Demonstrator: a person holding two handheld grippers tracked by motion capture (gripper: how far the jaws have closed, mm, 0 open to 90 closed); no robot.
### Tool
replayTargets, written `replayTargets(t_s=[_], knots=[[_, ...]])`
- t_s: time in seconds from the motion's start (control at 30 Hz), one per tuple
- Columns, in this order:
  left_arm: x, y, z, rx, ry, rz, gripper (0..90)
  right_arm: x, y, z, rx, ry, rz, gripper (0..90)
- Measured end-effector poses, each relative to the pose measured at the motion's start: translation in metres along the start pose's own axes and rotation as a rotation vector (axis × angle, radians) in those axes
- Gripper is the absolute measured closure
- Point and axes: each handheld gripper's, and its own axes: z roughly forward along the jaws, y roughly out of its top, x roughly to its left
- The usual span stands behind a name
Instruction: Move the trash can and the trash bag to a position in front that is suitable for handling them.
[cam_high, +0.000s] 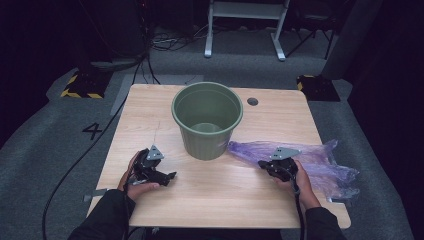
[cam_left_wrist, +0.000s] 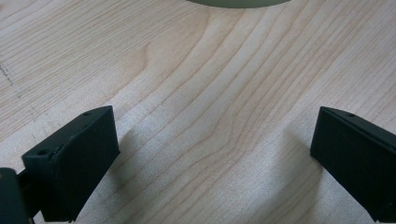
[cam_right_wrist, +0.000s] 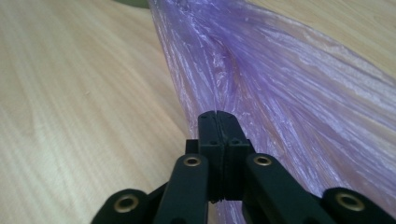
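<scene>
A crinkled purple plastic bag (cam_high: 320, 160) lies flat on the right side of the wooden table (cam_high: 150, 110), one end stretching toward a green bucket (cam_high: 207, 120) that stands upright and empty at the middle. My right gripper (cam_high: 262, 164) rests at the bag's left edge. In the right gripper view its jaws are pressed together (cam_right_wrist: 218, 116) with the thin purple film (cam_right_wrist: 280, 70) pinched at their tips. My left gripper (cam_high: 170, 177) lies low on the table left of the bucket. It stands open (cam_left_wrist: 215, 158) over bare wood, the bucket's base (cam_left_wrist: 238, 2) just ahead.
A round cable hole (cam_high: 252, 101) sits in the table behind the bucket. The bag's right end hangs over the table's right edge. On the floor lie a black cable (cam_high: 75, 165), two yellow-striped blocks (cam_high: 82, 85) and a white frame (cam_high: 245, 25).
</scene>
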Motion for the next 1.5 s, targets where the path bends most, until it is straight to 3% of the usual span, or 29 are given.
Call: replayTargets(t_s=[0.03, 0.07, 0.1, 0.13, 0.17, 0.2, 0.27, 0.4, 0.43, 0.53, 0.57, 0.63, 0.67, 0.7, 0.73, 0.77, 0.8, 0.83, 0.9, 0.93, 1.07, 1.17, 1.3, 1.5], knots=[[0.0, 0.0, 0.0, 0.0, 0.0, 0.0, 0.7, 0.0, 0.0, 0.0, 0.0, 0.0, 0.0, 85.4], [0.0, 0.0, 0.0, -0.002, -0.001, 0.0, 0.7, 0.003, 0.0, -0.004, -0.025, 0.002, -0.013, 64.5], [0.0, 0.0, 0.0, -0.002, -0.001, 0.0, 0.7, 0.003, 0.0, -0.004, -0.025, 0.002, -0.013, 64.5], [0.0, 0.0, 0.0, -0.002, 0.0, 0.0, 0.6, 0.003, 0.002, -0.008, -0.04, -0.019, -0.022, 55.0], [0.0, 0.0, 0.0, -0.002, 0.0, 0.0, 0.7, 0.003, 0.002, -0.008, -0.04, -0.019, -0.022, 55.0], [0.0, 0.0, 0.0, -0.002, -0.001, 0.0, 0.7, 0.004, 0.002, -0.009, -0.052, -0.027, -0.025, 47.4], [0.0, 0.0, 0.0, -0.001, -0.001, 0.001, 0.7, 0.002, 0.006, -0.011, -0.056, -0.109, -0.001, 30.1], [0.0, 0.0, 0.0, -0.003, -0.005, 0.002, 0.6, -0.005, 0.004, -0.009, -0.038, -0.136, 0.044, 26.5], [0.0, 0.0, 0.0, -0.003, -0.005, 0.002, 0.6, -0.01, 0.001, -0.006, 0.005, -0.143, 0.062, 25.2], [0.0, 0.0, 0.0, -0.003, -0.005, 0.002, 0.6, -0.015, -0.002, -0.002, 0.03, -0.103, 0.098, 25.3], [0.0, 0.0, 0.0, -0.002, -0.006, 0.001, 0.5, -0.019, -0.004, 0.002, 0.036, -0.101, 0.126, 33.1], [0.0, 0.0, 0.0, -0.001, -0.007, 0.006, 0.4, -0.021, -0.005, 0.003, 0.038, -0.092, 0.138, 38.3], [0.0, 0.0, 0.0, -0.001, -0.007, 0.006, 0.4, -0.023, -0.005, 0.006, 0.043, -0.086, 0.149, 51.3], [0.0, 0.0, 0.0, -0.001, -0.007, 0.006, 0.3, -0.024, -0.004, 0.007, 0.042, -0.081, 0.15, 56.1], [0.0, 0.0, 0.0, -0.001, -0.007, 0.006, 0.3, -0.024, -0.004, 0.007, 0.042, -0.081, 0.15, 56.1], [0.0, 0.0, 0.0, -0.001, -0.007, 0.006, 0.3, -0.025, -0.004, 0.009, 0.04, -0.062, 0.157, 64.0], [0.0, 0.0, 0.0, -0.001, -0.007, 0.006, 0.3, -0.025, -0.004, 0.009, 0.04, -0.062, 0.157, 64.0], [0.0, 0.0, 0.0, -0.001, -0.007, 0.006, 0.3, -0.025, -0.003, 0.011, 0.035, -0.056, 0.148, 71.4], [0.0, 0.0, 0.0, 0.0, -0.006, 0.007, 0.3, -0.025, -0.002, 0.011, 0.034, -0.052, 0.143, 74.4], [0.0, 0.0, 0.0, -0.001, -0.007, 0.006, 0.3, -0.025, -0.001, 0.013, 0.031, -0.048, 0.134, 80.1], [0.0, 0.0, 0.0, -0.001, -0.007, 0.006, 0.3, -0.025, 0.001, 0.016, 0.029, -0.063, 0.12, 88.2], [0.0, 0.0, 0.0, -0.001, -0.007, 0.006, 0.3, -0.025, 0.003, 0.013, -0.005, -0.08, 0.113, 90.0], [0.0, 0.0, 0.0, 0.001, -0.007, 0.007, 0.2, -0.024, 0.006, 0.003, -0.06, -0.088, 0.11, 90.0], [0.001, 0.0, 0.0, 0.002, -0.005, 0.012, 0.2, -0.025, 0.009, -0.024, -0.184, -0.11, 0.113, 90.0]])
